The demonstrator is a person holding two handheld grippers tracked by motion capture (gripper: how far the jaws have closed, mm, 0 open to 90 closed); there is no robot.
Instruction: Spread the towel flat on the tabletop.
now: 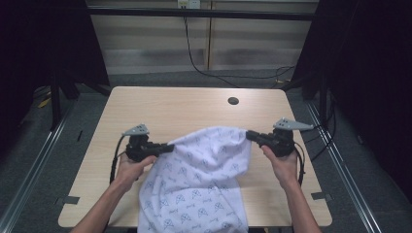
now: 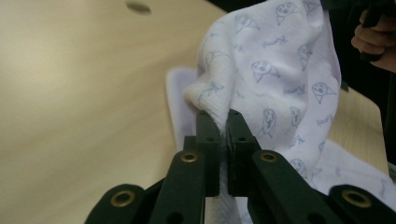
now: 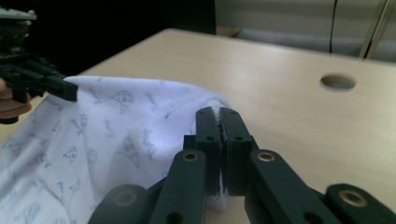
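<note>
A white cloth printed with small blue figures hangs stretched between both grippers above the table, and its lower part trails over the front edge. My left gripper is shut on the cloth's left corner; its own view has the fabric pinched between the black jaws. My right gripper is shut on the right corner, and the cloth bunches at its jaw tips. The other gripper holds the far corner in the right gripper view.
The light wooden table has a round cable hole near its back edge. Black cables run over the grey floor behind the table. Metal frame rails stand at both sides.
</note>
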